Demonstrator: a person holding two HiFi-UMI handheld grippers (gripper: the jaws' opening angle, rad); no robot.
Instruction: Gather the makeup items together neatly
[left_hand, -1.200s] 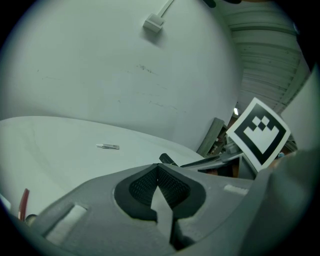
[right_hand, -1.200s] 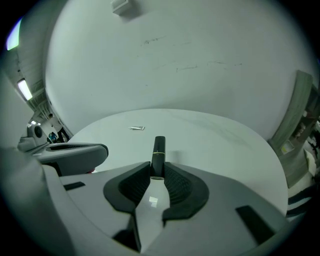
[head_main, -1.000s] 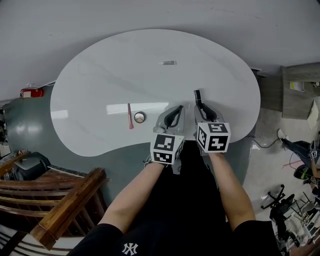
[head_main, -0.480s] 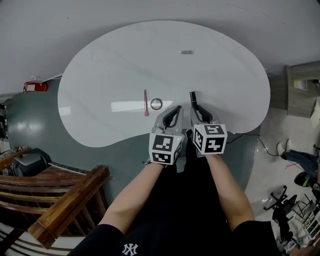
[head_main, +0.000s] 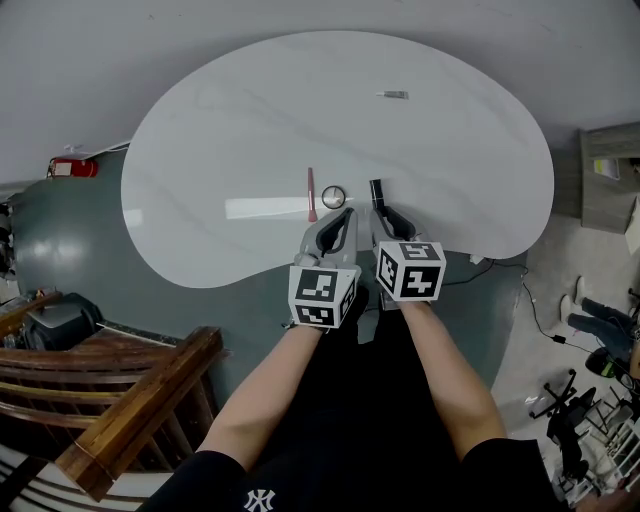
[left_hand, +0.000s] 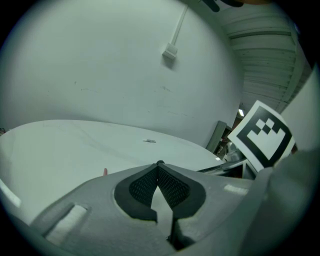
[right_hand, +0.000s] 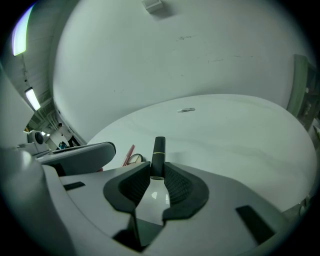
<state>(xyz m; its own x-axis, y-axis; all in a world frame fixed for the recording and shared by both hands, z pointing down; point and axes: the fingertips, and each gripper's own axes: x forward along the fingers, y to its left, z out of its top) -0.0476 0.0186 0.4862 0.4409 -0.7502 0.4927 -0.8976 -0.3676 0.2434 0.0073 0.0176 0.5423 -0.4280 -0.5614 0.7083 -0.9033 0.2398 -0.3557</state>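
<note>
My right gripper (right_hand: 157, 172) is clamped partway closed on a black lipstick tube (right_hand: 159, 155) that pokes out past the tips. My left gripper (left_hand: 159, 167) is pinched fully shut on nothing. In the head view both sit at the lower middle of the white table (head_main: 220, 130). A little round pot (head_main: 333, 196) is just above the left tips, with a pink pencil (head_main: 311, 194) just left of it, and I can't tell what's in the pot. The lipstick's gold band only shows in the right gripper view. There's a tiny grey thing (head_main: 393, 95) at the upper right, too small to make out.
</note>
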